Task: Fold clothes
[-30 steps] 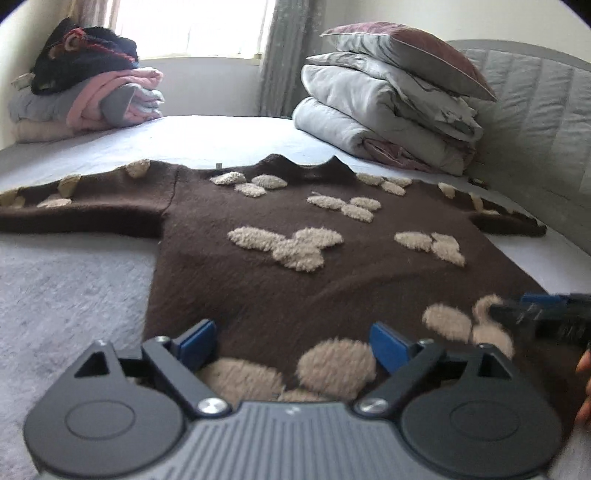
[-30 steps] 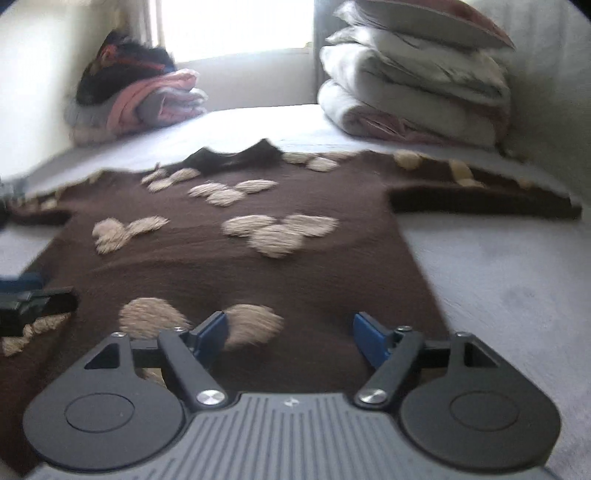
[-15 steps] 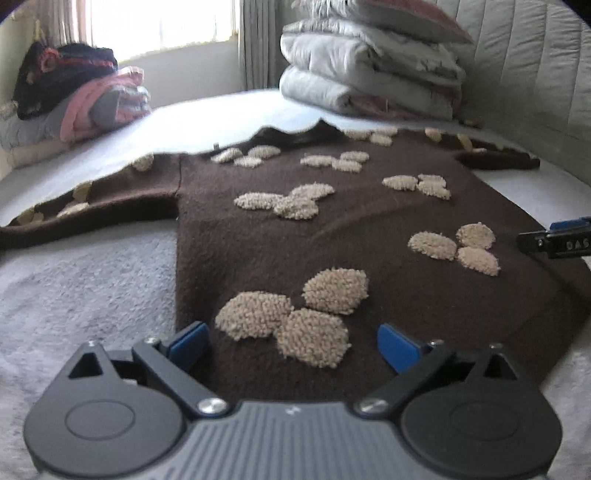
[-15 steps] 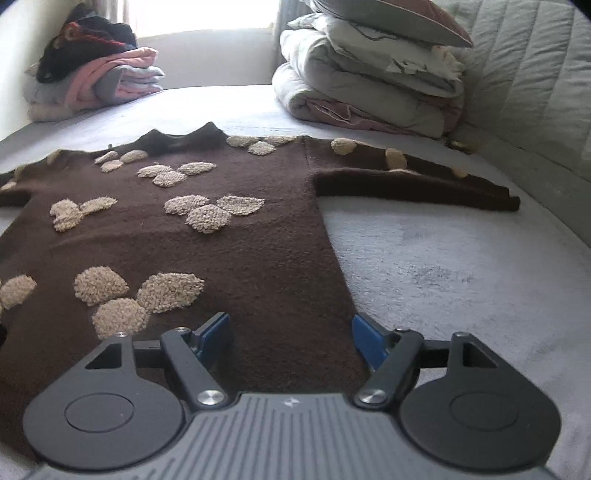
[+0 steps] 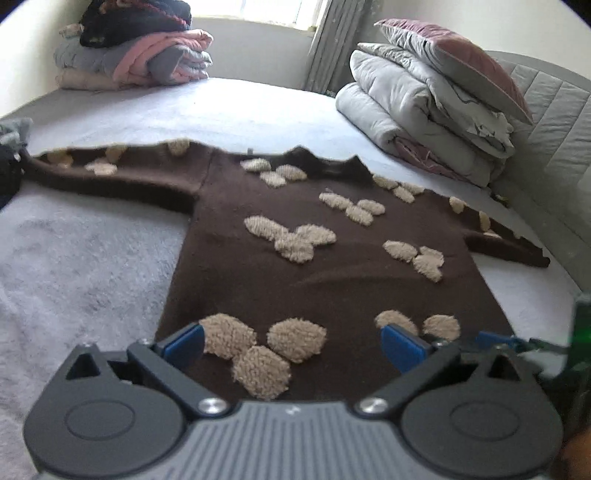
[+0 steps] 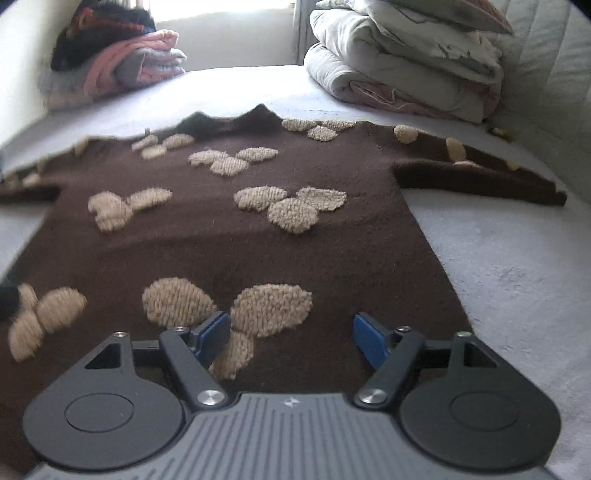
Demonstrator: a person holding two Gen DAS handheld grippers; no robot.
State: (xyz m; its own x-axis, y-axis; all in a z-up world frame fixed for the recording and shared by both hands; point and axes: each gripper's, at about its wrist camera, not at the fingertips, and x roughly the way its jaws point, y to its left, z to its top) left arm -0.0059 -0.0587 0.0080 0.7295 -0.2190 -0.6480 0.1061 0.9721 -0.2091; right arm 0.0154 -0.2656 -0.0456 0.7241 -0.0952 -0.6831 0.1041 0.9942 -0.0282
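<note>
Your left gripper (image 5: pixel 291 345) hangs low over the hem of the brown sweater (image 5: pixel 332 266), blue-tipped fingers (image 5: pixel 183 343) spread wide with nothing between them; a cluster of three beige fleece patches (image 5: pixel 264 350) sits in the gap. Your right gripper (image 6: pixel 291 334) takes the same stance at the hem's other end, jaws parted and empty, one fleece patch (image 6: pixel 271 308) just past its left finger (image 6: pixel 212 334). In the left wrist view, part of your right gripper shows at the lower right edge, close to the hem corner.

The sweater lies flat and face up on the grey bed cover (image 6: pixel 517 280), hem toward you, both sleeves stretched straight out to the sides, collar (image 5: pixel 317 162) pointing to the far end. A shallow crease crosses the body midway up. Beige patches dot the front and run along both sleeves.

Beyond the collar, the bed cover runs bare to the far wall. At far left, a stack of folded garments (image 5: pixel 140 55) sits in pink, grey and cream layers with a dark knit on top. At far right, a folded grey duvet (image 5: pixel 417 122) is piled against the quilted headboard (image 5: pixel 554 122), a mauve pillow (image 5: pixel 454 55) resting on it. A curtain (image 5: pixel 332 40) hangs by the bright window (image 5: pixel 273 11) behind
</note>
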